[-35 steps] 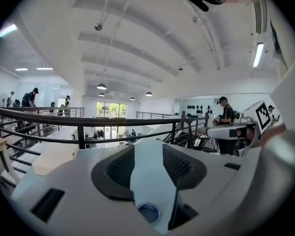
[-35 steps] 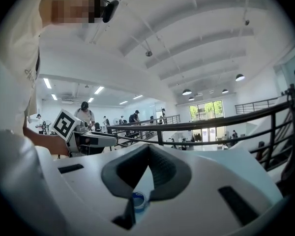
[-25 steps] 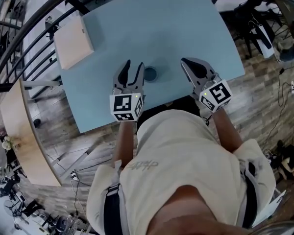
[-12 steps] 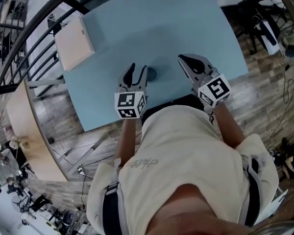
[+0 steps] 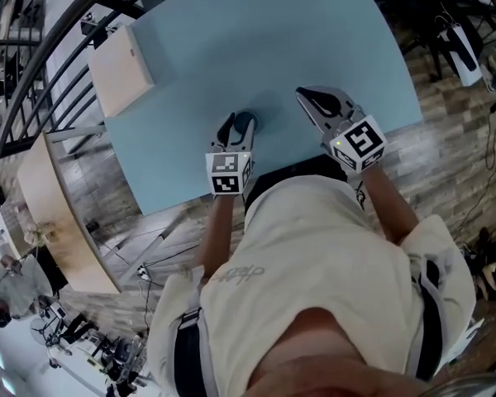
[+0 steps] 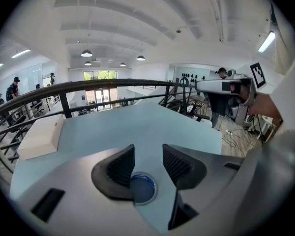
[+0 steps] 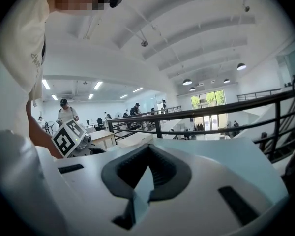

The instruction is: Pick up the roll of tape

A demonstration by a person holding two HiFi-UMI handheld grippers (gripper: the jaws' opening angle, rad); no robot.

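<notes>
The light blue table (image 5: 273, 40) lies bare across its middle and far side, open to a pass from most directions. A flat beige box (image 5: 122, 69) occupies its far-left corner, with a black railing (image 6: 88, 85) close behind that edge. Near the front edge, the roll of tape (image 6: 141, 189) sits between the left gripper's (image 6: 143, 156) parted jaws. The right gripper (image 5: 304, 98), tips together, hangs well apart to the right.

I'm in a large open-plan office or lab: a black metal railing (image 6: 113, 83), a white ribbed ceiling (image 6: 137, 28) with round lamps (image 6: 86, 53), people (image 7: 66, 113) among desks (image 7: 101, 136), and a grey wood-plank floor (image 5: 446, 147).
</notes>
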